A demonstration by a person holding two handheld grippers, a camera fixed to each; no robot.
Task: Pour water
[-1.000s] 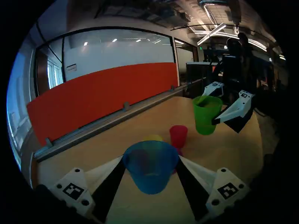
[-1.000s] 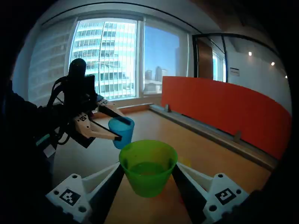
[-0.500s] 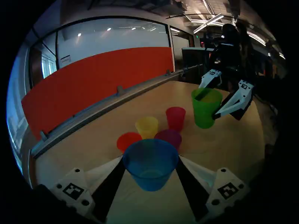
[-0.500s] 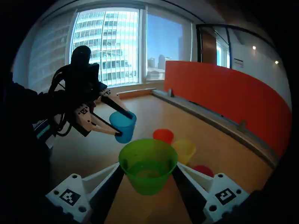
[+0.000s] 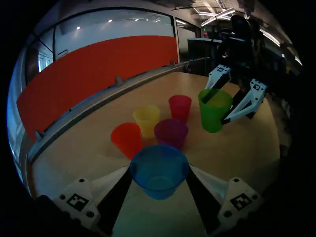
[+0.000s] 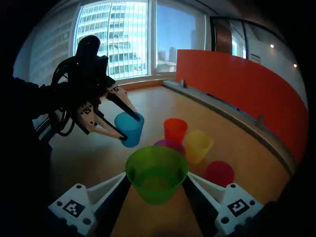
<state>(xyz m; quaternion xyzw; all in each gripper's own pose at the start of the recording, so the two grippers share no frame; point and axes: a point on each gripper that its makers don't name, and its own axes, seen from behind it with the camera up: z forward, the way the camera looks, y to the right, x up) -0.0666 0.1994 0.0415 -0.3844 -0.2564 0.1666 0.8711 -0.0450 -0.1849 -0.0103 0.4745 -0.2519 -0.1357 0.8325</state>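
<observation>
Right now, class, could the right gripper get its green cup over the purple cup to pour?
Probably yes: the right gripper holds the green cup, and the purple cup stands open just ahead of it, nothing between them.

A wooden table (image 6: 158,102) borders an orange partition (image 6: 237,83), with tall bright windows (image 6: 118,39) and seemingly strip lights (image 5: 215,13) overhead.

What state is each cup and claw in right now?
blue cup: upright, held, contents unclear
green cup: upright, held, some liquid inside
orange cup: upright on table
yellow cup: upright on table
purple cup: upright on table
red cup: upright on table
left gripper: shut on blue cup
right gripper: shut on green cup
</observation>
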